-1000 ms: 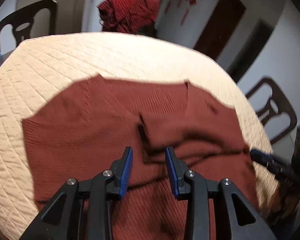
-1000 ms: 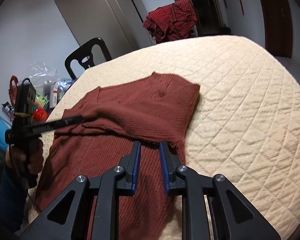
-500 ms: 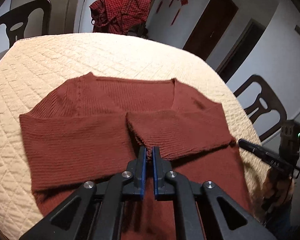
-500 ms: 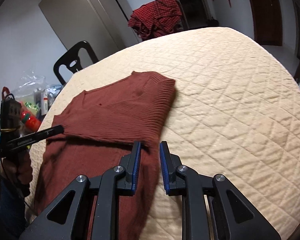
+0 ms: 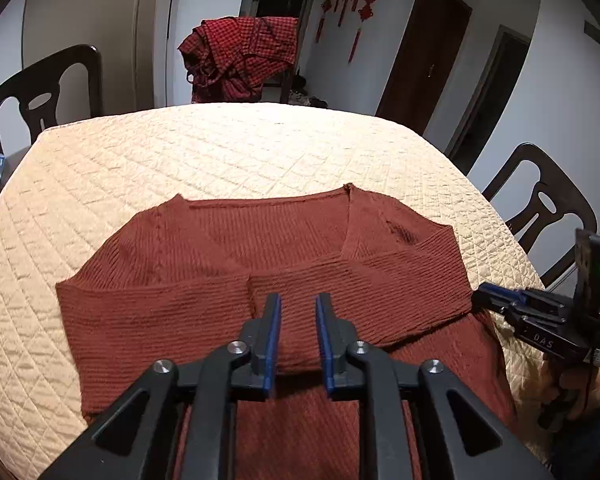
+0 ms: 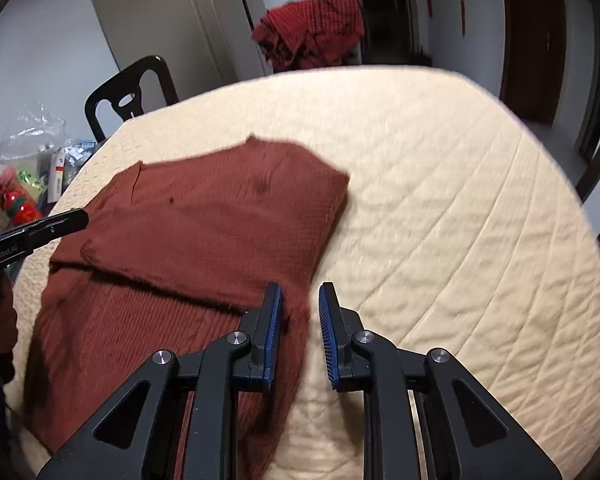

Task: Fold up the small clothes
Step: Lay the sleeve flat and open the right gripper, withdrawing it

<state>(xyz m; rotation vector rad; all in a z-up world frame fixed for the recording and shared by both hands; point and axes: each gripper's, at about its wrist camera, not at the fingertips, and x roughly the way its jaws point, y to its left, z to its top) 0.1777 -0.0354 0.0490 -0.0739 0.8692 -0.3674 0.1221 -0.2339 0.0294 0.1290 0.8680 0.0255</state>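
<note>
Sweater point(image 5: 204, 280) lies under my left tongs point(image 5: 298, 312), their jaws opening, nothing between; my right tongs point(image 6: 300, 304) hang parted and empty over its right edge.

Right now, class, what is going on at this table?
A person holding a gripper in each hand is folding a rust-red knit sweater on a table with a cream quilted cover. Both sleeves are folded in across the body. The left gripper hovers over the sleeve ends, its jaws opening with nothing between them. The right gripper sits at the sweater's right edge, gripping nothing. A red checked garment hangs over a chair behind.
</note>
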